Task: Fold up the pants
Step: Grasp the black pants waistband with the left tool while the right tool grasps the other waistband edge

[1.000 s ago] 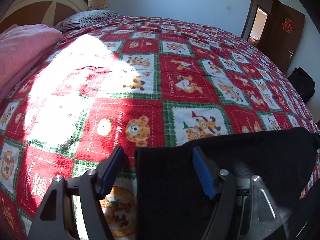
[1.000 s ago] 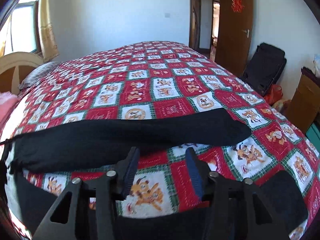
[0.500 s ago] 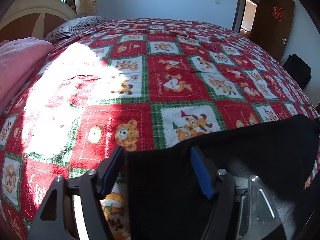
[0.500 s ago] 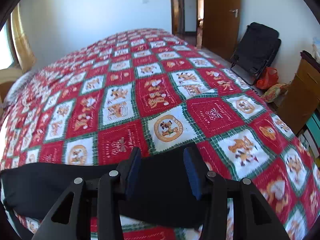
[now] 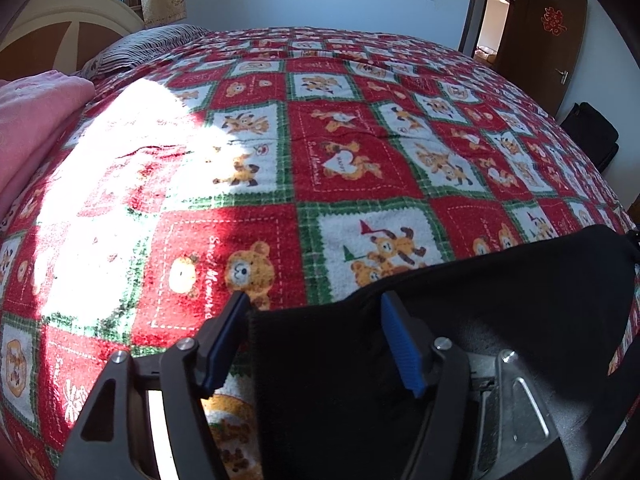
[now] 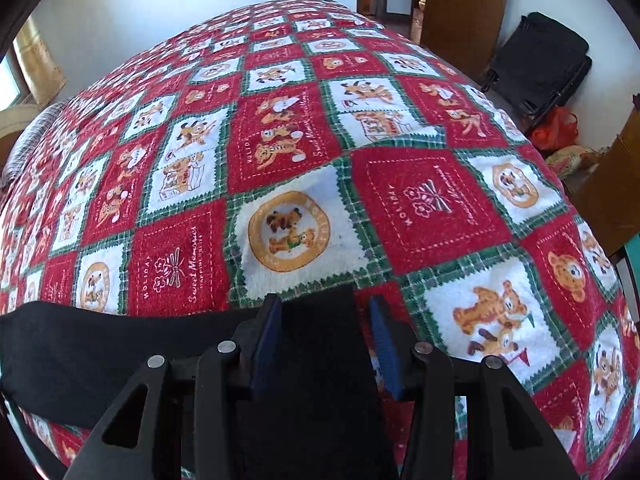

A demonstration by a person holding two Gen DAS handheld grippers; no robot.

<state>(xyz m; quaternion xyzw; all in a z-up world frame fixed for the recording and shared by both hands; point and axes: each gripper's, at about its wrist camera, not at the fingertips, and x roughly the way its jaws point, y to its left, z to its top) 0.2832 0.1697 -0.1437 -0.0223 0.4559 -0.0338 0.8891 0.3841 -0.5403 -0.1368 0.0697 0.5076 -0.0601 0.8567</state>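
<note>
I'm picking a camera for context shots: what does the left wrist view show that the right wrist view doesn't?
Only the left wrist view shows the pink bedding, the sunlit patch and the left gripper, its jaws opening around a black pants edge. Only the right wrist view shows the orange bag, the cardboard box and the right gripper astride a pants end. Both show the pants, the patchwork blanket, and a wooden door.

Black pants (image 5: 500,300) run off frame at 3 & 6 o'clock in left view; in right view they exit at 9 & 6. Bedspread (image 6: 400,200) under them hidden. Doorway (image 5: 490,24) at 1 o'clock: room beyond too small to tell.
</note>
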